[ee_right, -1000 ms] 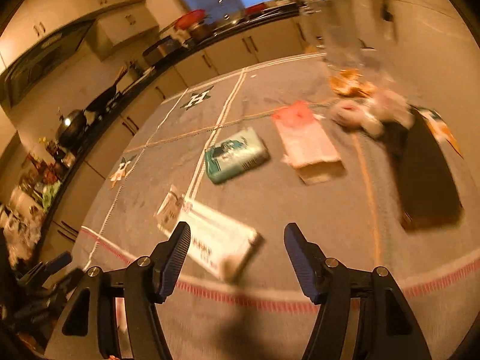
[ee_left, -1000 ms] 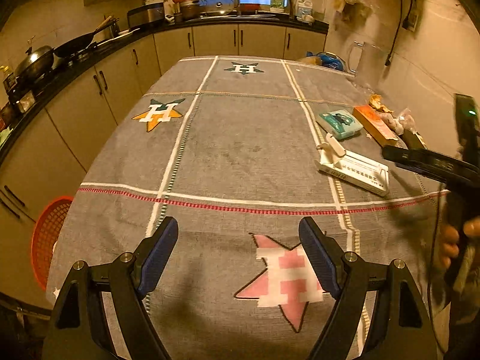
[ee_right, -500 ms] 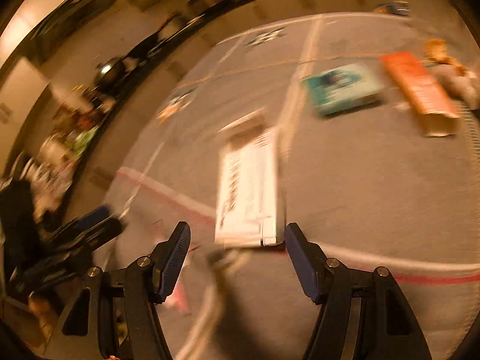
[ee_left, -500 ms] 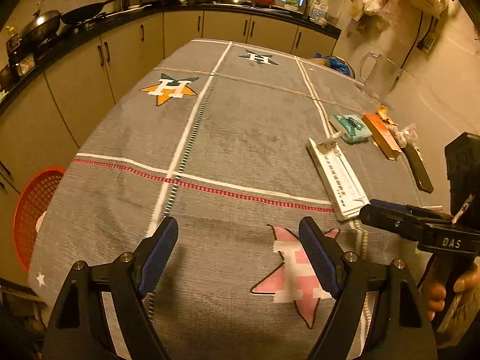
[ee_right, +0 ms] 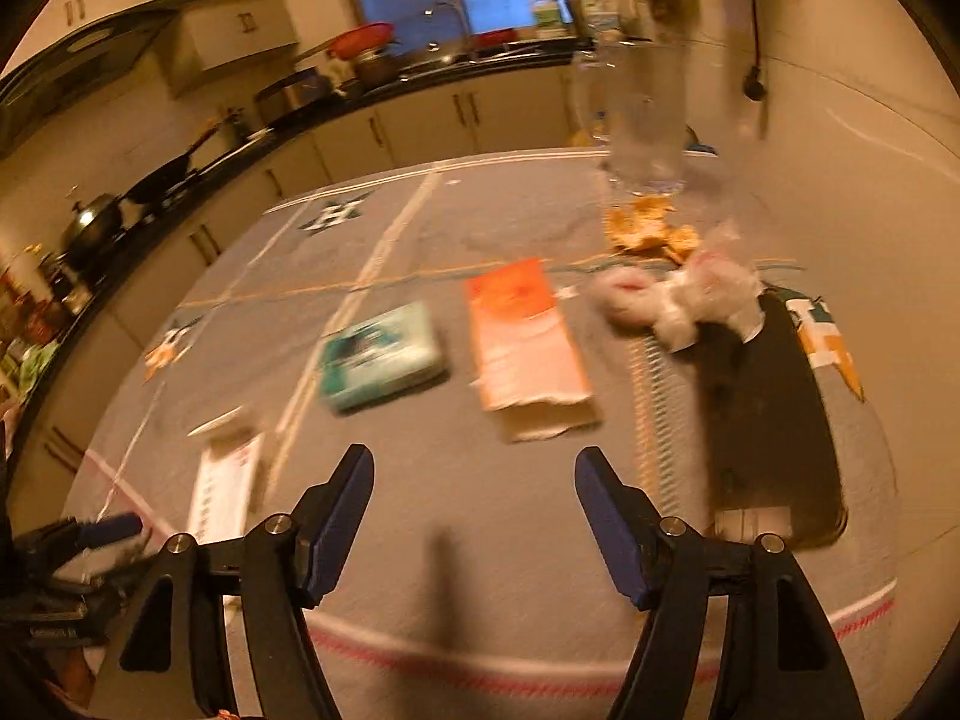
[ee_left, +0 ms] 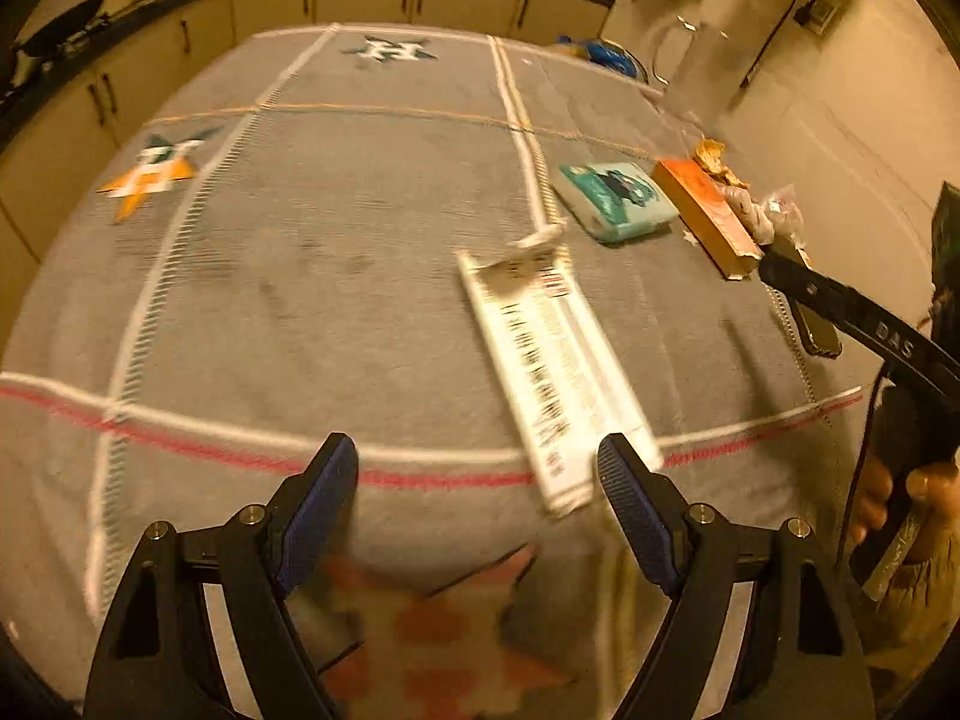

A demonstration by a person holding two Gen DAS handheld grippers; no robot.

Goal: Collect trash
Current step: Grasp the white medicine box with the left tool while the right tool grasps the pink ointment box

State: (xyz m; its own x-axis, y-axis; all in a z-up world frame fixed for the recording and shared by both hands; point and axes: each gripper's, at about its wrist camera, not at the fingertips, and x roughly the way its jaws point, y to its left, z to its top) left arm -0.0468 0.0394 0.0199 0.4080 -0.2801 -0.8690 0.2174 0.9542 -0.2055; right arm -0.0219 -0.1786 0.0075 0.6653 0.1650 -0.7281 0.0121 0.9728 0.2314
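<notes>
Both grippers hang over a table [ee_left: 372, 276] draped in a grey cloth with star patches, and neither holds anything. The left gripper [ee_left: 477, 504] has its blue-padded jaws spread wide, with the near end of a long white printed box [ee_left: 546, 372] lying just ahead of the right-hand pad. The right gripper [ee_right: 474, 516] is likewise spread wide above bare cloth, facing the litter farther back. That litter sits along the right side of the table: a teal packet [ee_right: 381, 357] beside an orange carton [ee_right: 525, 342] with a torn near end, then a clump of crumpled white wrappers [ee_right: 678, 300] touching the far end of a flat dark object [ee_right: 774, 414] (I cannot tell what it is), and some orange peel-like scraps [ee_right: 651, 231] behind them at the foot of a clear glass jug [ee_right: 645, 114]. Kitchen counters [ee_right: 420, 75] with pans run along the walls beyond.
</notes>
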